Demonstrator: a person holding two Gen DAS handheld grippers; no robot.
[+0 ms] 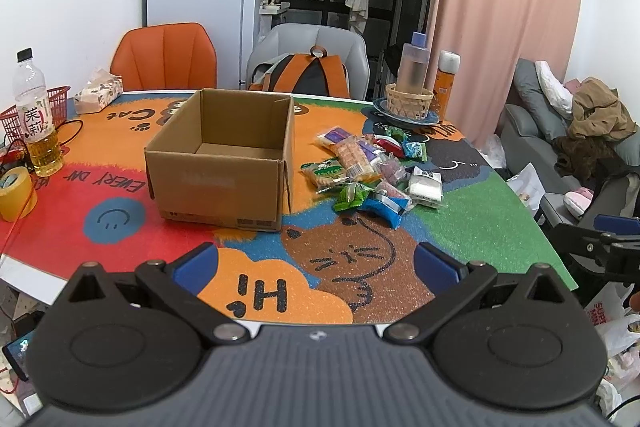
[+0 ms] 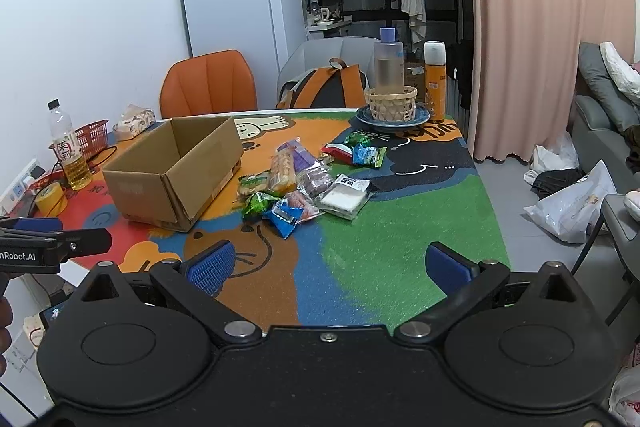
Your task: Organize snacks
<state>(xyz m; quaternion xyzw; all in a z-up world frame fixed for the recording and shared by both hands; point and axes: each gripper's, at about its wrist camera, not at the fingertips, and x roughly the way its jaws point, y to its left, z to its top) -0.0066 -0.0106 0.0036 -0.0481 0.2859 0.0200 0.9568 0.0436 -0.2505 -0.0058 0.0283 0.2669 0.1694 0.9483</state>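
An open, empty cardboard box (image 1: 224, 163) (image 2: 176, 175) stands on the colourful cartoon table mat (image 1: 360, 279) (image 2: 380, 251). To its right lies a pile of wrapped snacks (image 1: 368, 171) (image 2: 304, 183): green, blue, purple, red and white packets. My left gripper (image 1: 316, 267) is open and empty, held above the near table edge, short of the box and the pile. My right gripper (image 2: 328, 267) is open and empty, also near the front edge, with the snacks ahead and slightly left. The left gripper's side shows at the left edge of the right wrist view.
A tea bottle (image 1: 38, 123), a yellow tape roll (image 1: 14, 193), a red basket (image 1: 56, 103) and a tissue pack (image 1: 98, 93) sit at the table's left. A wicker basket holding a bottle (image 1: 412, 95) on a blue plate stands at the back right, beside an orange can (image 2: 434, 83). Chairs stand behind the table.
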